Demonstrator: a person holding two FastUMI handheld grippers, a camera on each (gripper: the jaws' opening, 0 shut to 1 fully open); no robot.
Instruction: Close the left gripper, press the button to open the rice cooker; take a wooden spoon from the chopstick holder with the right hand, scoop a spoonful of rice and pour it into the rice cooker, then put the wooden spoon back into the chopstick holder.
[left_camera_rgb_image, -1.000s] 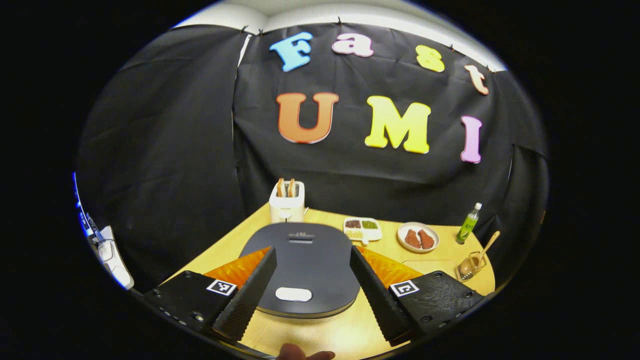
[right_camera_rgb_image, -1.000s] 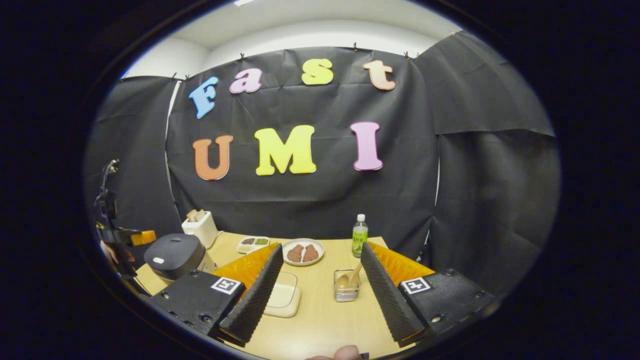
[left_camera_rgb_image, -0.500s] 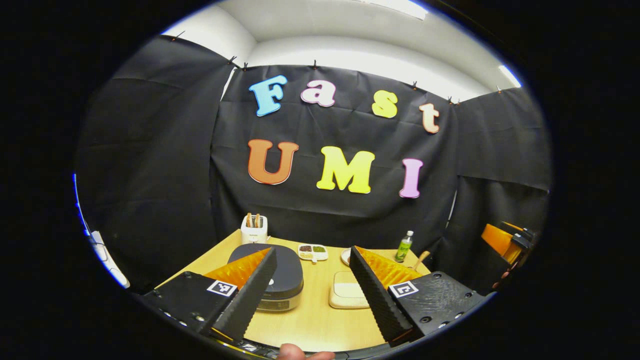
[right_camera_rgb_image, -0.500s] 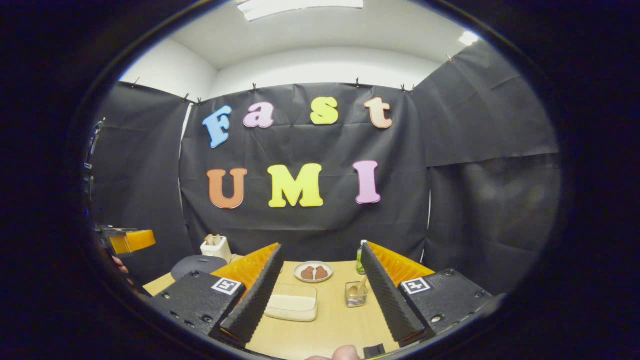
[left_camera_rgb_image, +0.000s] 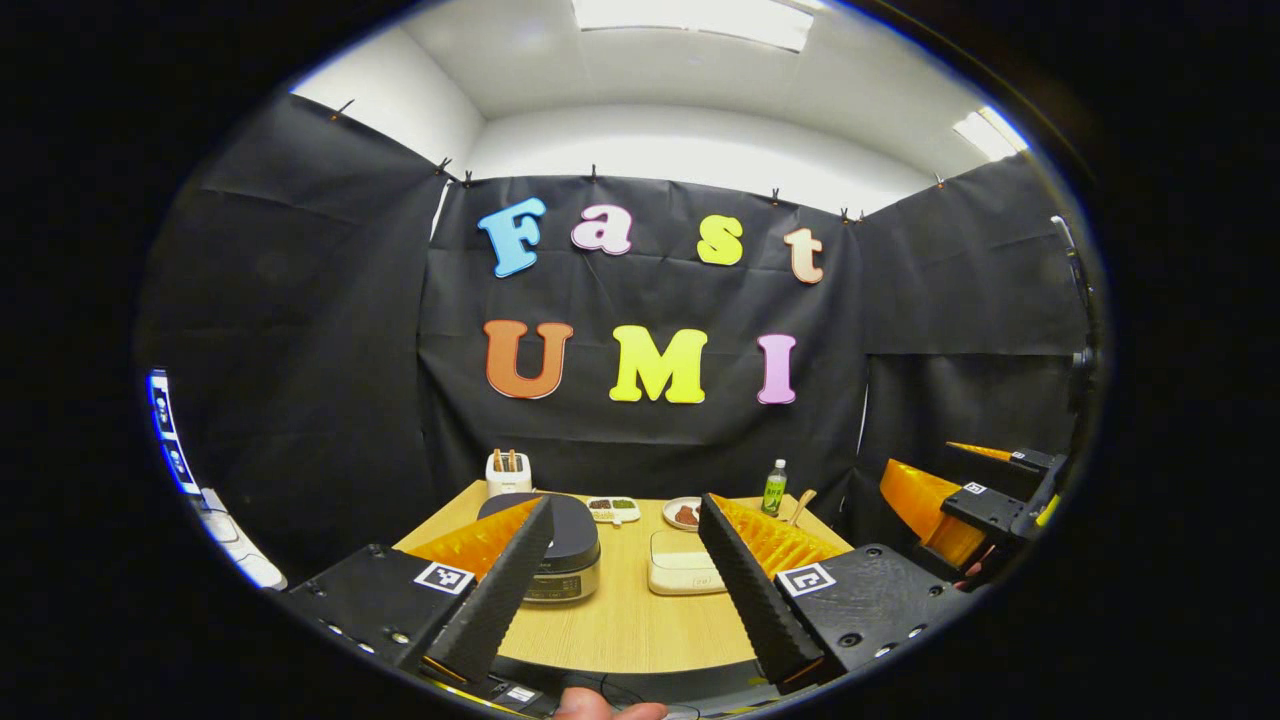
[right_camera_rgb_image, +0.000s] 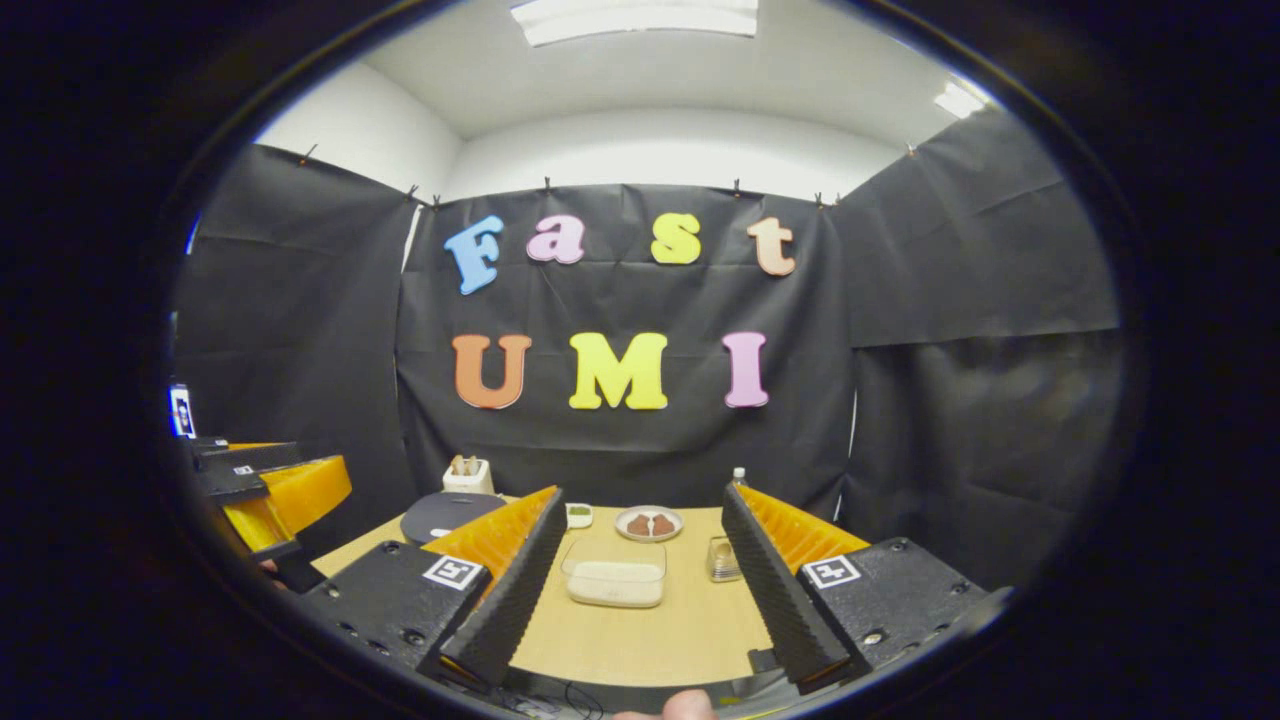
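The rice cooker (left_camera_rgb_image: 562, 540) stands at the table's left with its dark lid down; it also shows as rice cooker (right_camera_rgb_image: 440, 515). A clear box of rice (left_camera_rgb_image: 683, 573) sits mid-table, seen too as the rice box (right_camera_rgb_image: 615, 582). The wire chopstick holder (right_camera_rgb_image: 722, 560) stands right of the box, and the wooden spoon (left_camera_rgb_image: 803, 503) leans in it. My left gripper (left_camera_rgb_image: 624, 502) is open and empty, held back from the table's near edge. My right gripper (right_camera_rgb_image: 642, 494) is open and empty as well, also back from the table. Each gripper appears at the other view's edge: right gripper (left_camera_rgb_image: 960, 500), left gripper (right_camera_rgb_image: 280, 490).
At the back of the wooden table (left_camera_rgb_image: 620, 630) stand a white toaster (left_camera_rgb_image: 508, 472), a divided dish (left_camera_rgb_image: 613, 509), a plate of meat (right_camera_rgb_image: 649, 523) and a green bottle (left_camera_rgb_image: 774, 487). Black cloth walls close the booth on three sides.
Both grippers have drawn back from the table and tilted up. The cooker, box and holder now look smaller and farther. Both stay open.
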